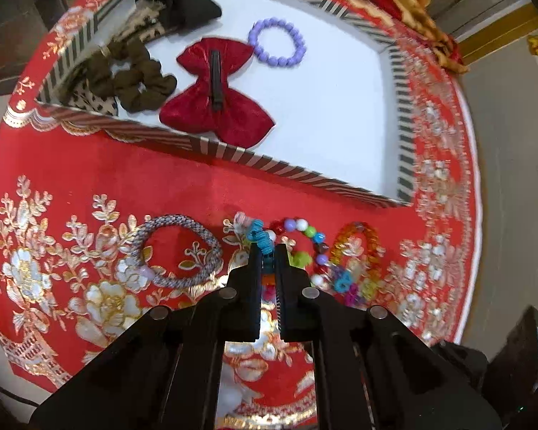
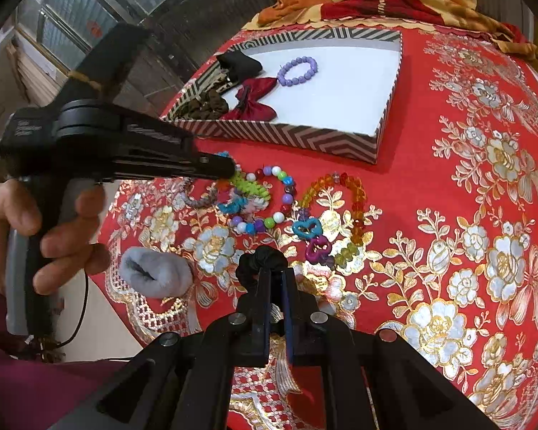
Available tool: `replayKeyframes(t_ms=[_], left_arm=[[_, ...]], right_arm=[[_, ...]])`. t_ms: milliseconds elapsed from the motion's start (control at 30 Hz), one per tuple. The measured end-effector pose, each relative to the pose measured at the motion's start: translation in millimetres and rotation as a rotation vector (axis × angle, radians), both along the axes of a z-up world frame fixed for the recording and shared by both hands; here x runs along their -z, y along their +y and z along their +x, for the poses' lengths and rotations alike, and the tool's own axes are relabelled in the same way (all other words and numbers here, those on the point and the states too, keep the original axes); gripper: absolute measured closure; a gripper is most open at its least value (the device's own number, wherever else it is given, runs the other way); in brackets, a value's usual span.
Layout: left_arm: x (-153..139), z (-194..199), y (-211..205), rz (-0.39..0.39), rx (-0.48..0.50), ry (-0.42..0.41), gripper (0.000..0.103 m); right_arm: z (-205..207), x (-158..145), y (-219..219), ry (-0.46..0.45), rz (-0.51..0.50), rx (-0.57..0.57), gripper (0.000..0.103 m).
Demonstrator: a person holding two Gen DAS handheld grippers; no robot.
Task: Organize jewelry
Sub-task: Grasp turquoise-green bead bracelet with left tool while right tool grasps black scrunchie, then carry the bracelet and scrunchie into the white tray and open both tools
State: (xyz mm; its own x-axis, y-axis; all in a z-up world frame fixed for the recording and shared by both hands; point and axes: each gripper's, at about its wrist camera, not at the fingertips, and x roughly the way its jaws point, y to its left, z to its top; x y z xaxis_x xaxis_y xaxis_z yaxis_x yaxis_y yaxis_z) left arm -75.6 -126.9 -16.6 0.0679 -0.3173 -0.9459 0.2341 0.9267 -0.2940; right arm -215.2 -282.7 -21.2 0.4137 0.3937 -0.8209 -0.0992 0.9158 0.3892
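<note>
round table under a red cloth [image 2: 430, 186] with gold and silver flowers. striped box [image 1: 283, 170] on the far side, white floor inside.

in the box: purple bead bracelet [image 1: 278, 43] toward the far wall, red bow clip [image 1: 215, 93] near the front wall, brown scrunchie [image 1: 140, 79] just left of the bow, black cloth [image 1: 179, 0] in the far left corner, leopard-print fabric under it.

on the cloth in front of the box, a row: grey woven bangle [image 1: 177, 251] on the left, multicolour knitted hair tie [image 1: 260, 238] next, mixed bead bracelet [image 1: 306, 247] beside it, amber and rainbow bead bracelet [image 1: 358, 251] on the right. grey fuzzy scrunchie [image 2: 156, 272] lies nearer, left of the right tongs.

left gripper [image 1: 268, 254]: jaws pressed together on the knitted hair tie, teal end sticking out past the tips. a hand [image 2: 46, 233] holds its grip.

right gripper [image 2: 275, 276]: jaws closed on a black hair tie [image 2: 263, 258], bunched at the tips, above the cloth.
</note>
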Motion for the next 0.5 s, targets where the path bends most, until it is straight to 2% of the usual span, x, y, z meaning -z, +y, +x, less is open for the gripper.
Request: replayKeyframes(t_ms=[200, 500], left_arm=[[-44, -4, 9, -0.056, 0.033, -0.057, 0.098], [-94, 1, 18, -0.110, 0.046, -0.145, 0.098]], right_arm=[[2, -14, 3, -0.025, -0.006, -0.004, 0.098], [12, -43, 9, -0.078, -0.039, -0.011, 0.098]])
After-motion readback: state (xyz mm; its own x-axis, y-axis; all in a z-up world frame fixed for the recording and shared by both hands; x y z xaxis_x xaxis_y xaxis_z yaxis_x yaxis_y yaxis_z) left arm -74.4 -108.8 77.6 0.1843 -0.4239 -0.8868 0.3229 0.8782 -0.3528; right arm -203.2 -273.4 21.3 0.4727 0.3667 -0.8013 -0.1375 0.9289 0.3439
